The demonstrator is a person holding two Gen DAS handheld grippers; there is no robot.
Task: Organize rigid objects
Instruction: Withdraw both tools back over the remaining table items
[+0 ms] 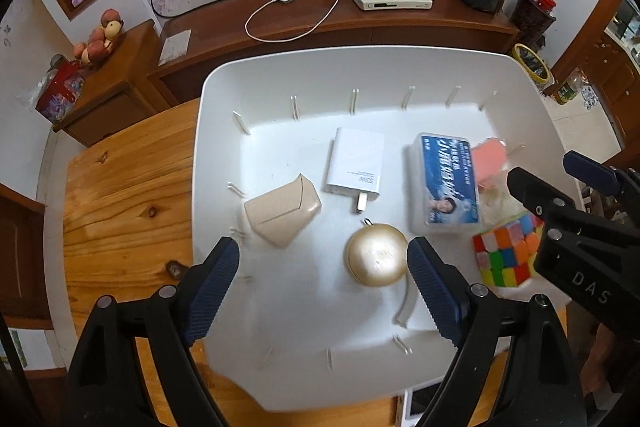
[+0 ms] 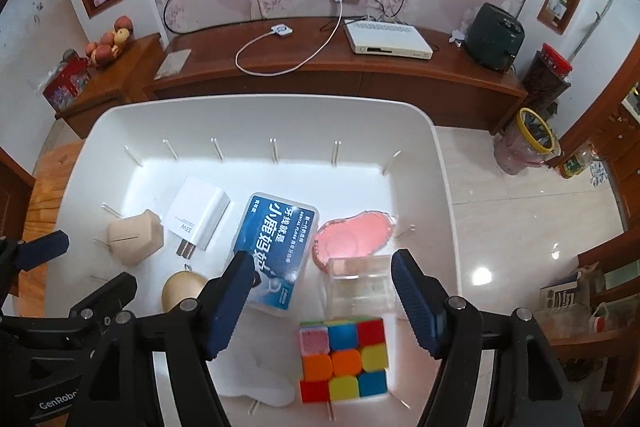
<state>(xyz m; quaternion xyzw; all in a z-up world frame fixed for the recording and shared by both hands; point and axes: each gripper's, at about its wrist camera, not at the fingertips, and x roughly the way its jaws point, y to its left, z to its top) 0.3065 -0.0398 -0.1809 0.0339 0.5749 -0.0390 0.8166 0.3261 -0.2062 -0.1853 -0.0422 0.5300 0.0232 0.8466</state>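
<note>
A white bin (image 1: 224,83) (image 2: 444,187) holds a beige faceted box (image 1: 282,211) (image 2: 134,237), a white charger (image 1: 356,165) (image 2: 198,213), a blue dental floss box (image 1: 446,185) (image 2: 276,247), a gold ball (image 1: 376,259) (image 2: 182,293), a pink dish (image 1: 488,159) (image 2: 352,237), a clear plastic box (image 2: 360,285) and a colour cube (image 1: 506,255) (image 2: 344,359). My left gripper (image 1: 324,287) is open above the bin, over the gold ball. My right gripper (image 2: 324,303) is open and empty above the cube and clear box.
The bin rests on a wooden table (image 1: 120,187). Behind it stands a brown TV cabinet (image 2: 340,75) with a white set-top box (image 2: 388,41) and cables. Jars (image 2: 532,135) stand on the tiled floor at right.
</note>
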